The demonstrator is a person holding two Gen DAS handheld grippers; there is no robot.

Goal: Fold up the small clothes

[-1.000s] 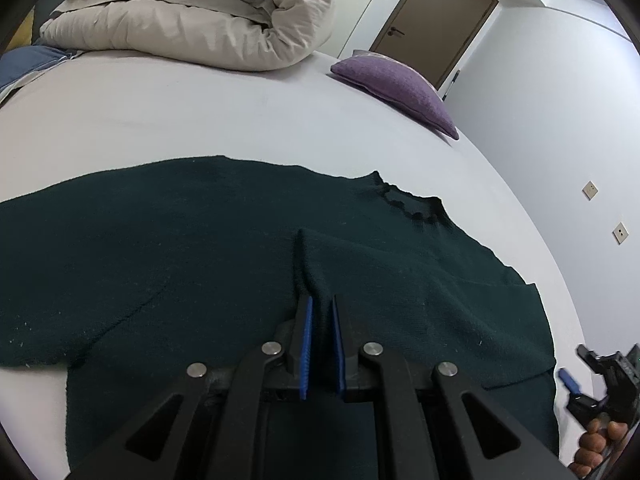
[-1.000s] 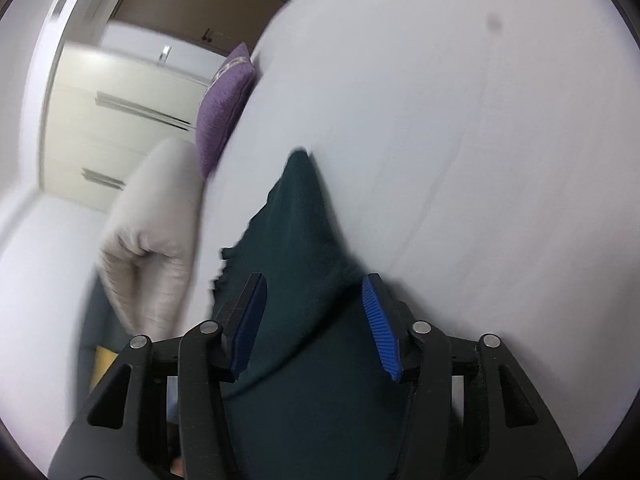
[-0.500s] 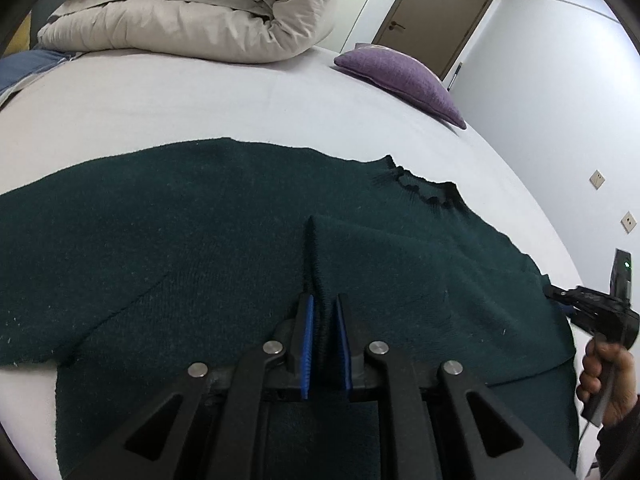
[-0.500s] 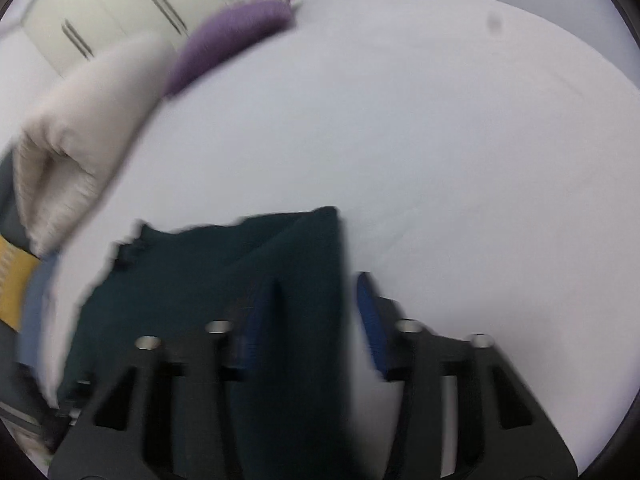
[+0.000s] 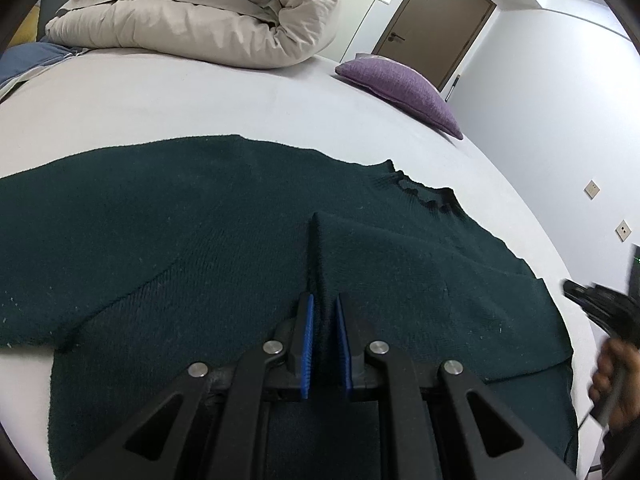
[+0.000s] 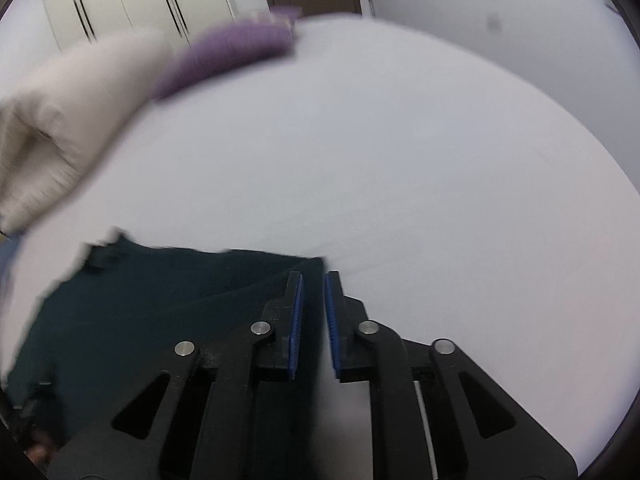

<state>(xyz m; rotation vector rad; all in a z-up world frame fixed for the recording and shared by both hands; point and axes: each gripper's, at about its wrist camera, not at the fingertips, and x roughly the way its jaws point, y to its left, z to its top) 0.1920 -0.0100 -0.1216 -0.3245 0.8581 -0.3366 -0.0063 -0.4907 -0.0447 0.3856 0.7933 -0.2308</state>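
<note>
1 dark green knit sweater point(image 5: 168, 240) lies flat on the white bed sheet point(image 5: 200, 100), long axis running L-R across the left wrist view, neckline point(image 5: 424, 192) at the far right edge, pointing twd the purple pillow point(image 5: 400, 88); hem end goes off to the left. Right-side portion is folded over onto the body, edge visible near the lower right. Mid-body a ridge of fabric is pinched up, running from the pads away twd the far edge.

Left gripper point(image 5: 323, 320): blue pads clenched on that ridge, knit fills the narrow gap, grasping the sweater.

Right gripper point(image 6: 313, 292): fingers nearly together, have just been closing; sits at the sweater's corner point(image 6: 316, 260), gap btwn pads looks pale lower down, dark cloth at left pad only — can't confirm any cloth is pinched; view blurred. In the left view that tool shows at the far right, held by a hand point(image 5: 612, 384), beside the sweater's edge.

Around: 1 beige duvet point(image 5: 208, 12) bundled at far end of bed, 1 purple pillow right of it, 1 brown door point(image 5: 432, 20) behind, 2 wall sockets point(image 5: 591, 189) on the right wall
</note>
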